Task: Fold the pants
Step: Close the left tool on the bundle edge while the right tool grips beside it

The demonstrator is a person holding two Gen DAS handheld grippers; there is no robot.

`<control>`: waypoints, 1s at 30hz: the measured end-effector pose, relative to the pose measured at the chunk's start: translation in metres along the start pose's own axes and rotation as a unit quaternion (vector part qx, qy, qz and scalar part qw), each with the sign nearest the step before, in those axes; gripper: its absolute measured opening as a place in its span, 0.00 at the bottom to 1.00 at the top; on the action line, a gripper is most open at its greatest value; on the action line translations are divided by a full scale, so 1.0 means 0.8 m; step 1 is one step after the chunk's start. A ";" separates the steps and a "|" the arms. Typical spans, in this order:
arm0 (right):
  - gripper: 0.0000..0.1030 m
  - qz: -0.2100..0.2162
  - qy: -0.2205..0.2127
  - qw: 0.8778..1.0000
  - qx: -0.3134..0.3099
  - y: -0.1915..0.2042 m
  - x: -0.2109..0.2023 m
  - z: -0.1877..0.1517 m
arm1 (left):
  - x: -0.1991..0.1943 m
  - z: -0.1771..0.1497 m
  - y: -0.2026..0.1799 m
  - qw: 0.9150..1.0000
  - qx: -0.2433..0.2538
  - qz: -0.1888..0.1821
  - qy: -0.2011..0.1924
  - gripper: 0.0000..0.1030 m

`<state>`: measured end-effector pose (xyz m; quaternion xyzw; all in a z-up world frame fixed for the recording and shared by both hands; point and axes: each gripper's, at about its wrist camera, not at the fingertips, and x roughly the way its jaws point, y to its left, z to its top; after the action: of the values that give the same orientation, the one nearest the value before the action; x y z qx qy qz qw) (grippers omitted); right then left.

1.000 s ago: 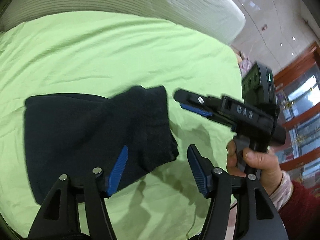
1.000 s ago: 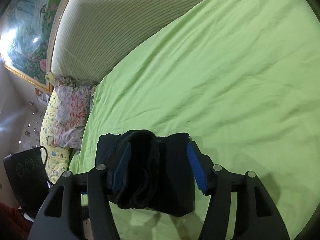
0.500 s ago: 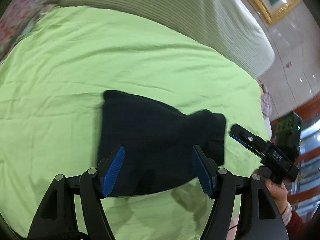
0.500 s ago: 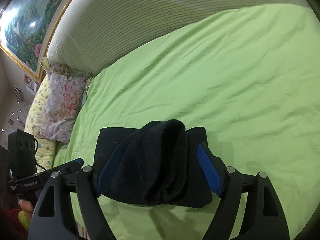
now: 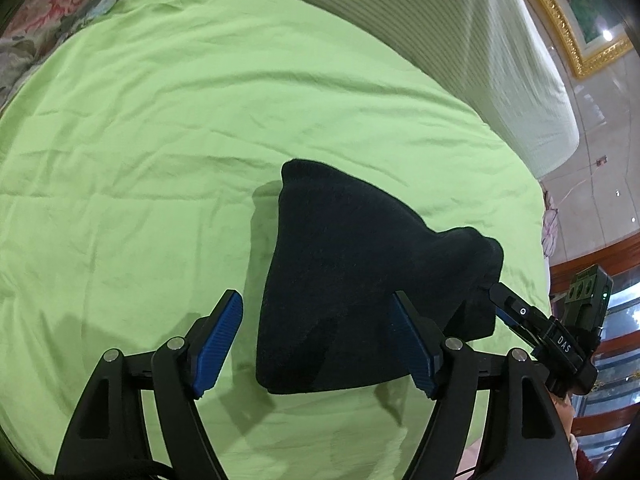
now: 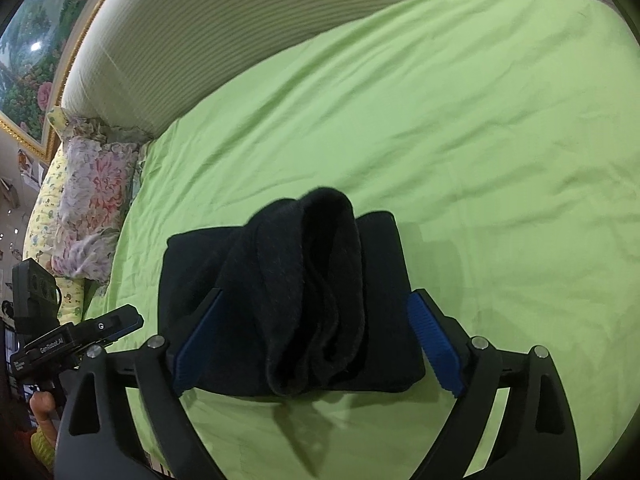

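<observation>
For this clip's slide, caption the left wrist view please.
Open left gripper hovers over folded dark pants on a green bedsheet, right gripper at their edge.

Even indoor light is falling on the light green cotton bed sheet, showing bright without clipping. The folded black fleece pants are reading almost featureless, folds barely separating; in the right wrist view the pile texture is resolving slightly better. Soft-edged shadows are lying on the sheet just beside the pants, toward the sheet's near edge. A ceiling-lamp reflection is glaring off the gold-framed glazed flower painting. Fisheye distortion is bowing the pale striped padded headboard, and black vignetting is closing all four corners. Slight smear is softening the sheet creases.
</observation>
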<state>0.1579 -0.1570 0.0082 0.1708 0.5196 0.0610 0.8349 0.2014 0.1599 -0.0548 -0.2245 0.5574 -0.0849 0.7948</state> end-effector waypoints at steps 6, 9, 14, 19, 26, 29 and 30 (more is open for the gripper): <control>0.90 0.002 0.013 1.000 0.017 -0.008 0.017 -0.001 | 0.011 -0.005 -0.001 1.000 -0.001 0.005 0.017 0.74; 0.89 0.008 0.021 0.999 0.028 -0.014 0.026 -0.003 | 0.018 -0.005 -0.005 1.000 -0.003 0.008 0.023 0.75; 0.89 0.009 0.026 0.999 0.038 -0.023 0.035 -0.007 | 0.034 -0.002 -0.005 0.999 -0.004 0.012 0.033 0.76; 0.84 0.021 0.045 0.997 0.055 -0.040 0.045 -0.015 | 0.050 -0.002 -0.009 0.999 -0.005 0.015 0.044 0.76; 0.63 0.051 0.053 0.996 0.057 -0.055 0.048 -0.022 | 0.069 0.001 -0.008 0.998 -0.010 0.016 0.054 0.77; 0.55 0.058 0.053 0.996 0.051 -0.057 0.047 -0.023 | 0.077 0.002 -0.007 0.998 -0.014 0.016 0.056 0.78; 0.54 0.060 0.053 0.996 0.050 -0.057 0.047 -0.024 | 0.078 0.002 -0.006 0.998 -0.015 0.016 0.056 0.79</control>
<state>0.1544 -0.1851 -0.0473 0.2393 0.5547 0.0936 0.7914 0.2262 0.1320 -0.1055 -0.2224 0.6056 -0.0757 0.7603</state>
